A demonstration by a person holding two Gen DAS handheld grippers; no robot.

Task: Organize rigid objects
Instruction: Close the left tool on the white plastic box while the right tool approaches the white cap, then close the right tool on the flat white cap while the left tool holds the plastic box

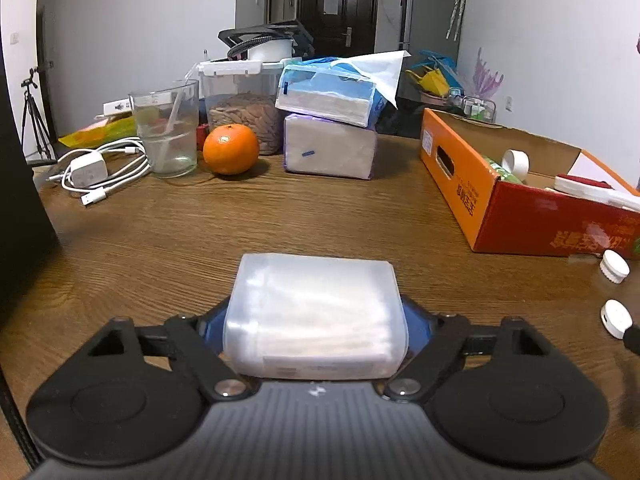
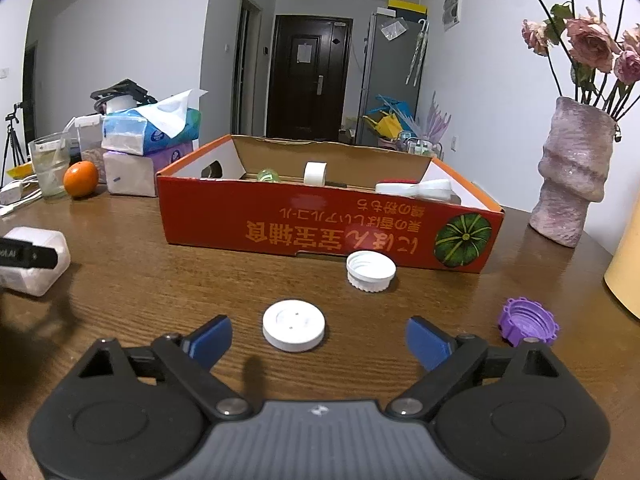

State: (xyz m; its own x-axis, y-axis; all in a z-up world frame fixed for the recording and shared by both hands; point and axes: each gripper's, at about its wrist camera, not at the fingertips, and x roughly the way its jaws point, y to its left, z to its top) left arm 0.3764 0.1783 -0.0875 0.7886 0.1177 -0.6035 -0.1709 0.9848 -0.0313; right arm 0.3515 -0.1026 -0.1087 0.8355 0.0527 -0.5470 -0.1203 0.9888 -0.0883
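Observation:
A translucent plastic box (image 1: 316, 312) of white sticks rests on the wooden table (image 1: 280, 220), with my left gripper (image 1: 316, 322) shut on it, blue pads against both its sides. The right wrist view shows the same box (image 2: 44, 280) at far left with a black finger across it. My right gripper (image 2: 318, 333) is open low over the table; a flat white round lid (image 2: 294, 330) lies between its fingertips, untouched. A white screw cap (image 2: 371, 270) and a purple cap (image 2: 528, 322) lie nearby. The orange cardboard box (image 2: 328, 232) holds a white tape roll (image 2: 315, 173) and other items.
At the table's back left are an orange fruit (image 1: 231, 149), a glass (image 1: 166, 128), stacked tissue packs (image 1: 330, 146) and a charger with cable (image 1: 86, 170). A vase of flowers (image 2: 572, 184) and a yellow object (image 2: 626, 272) stand at the right.

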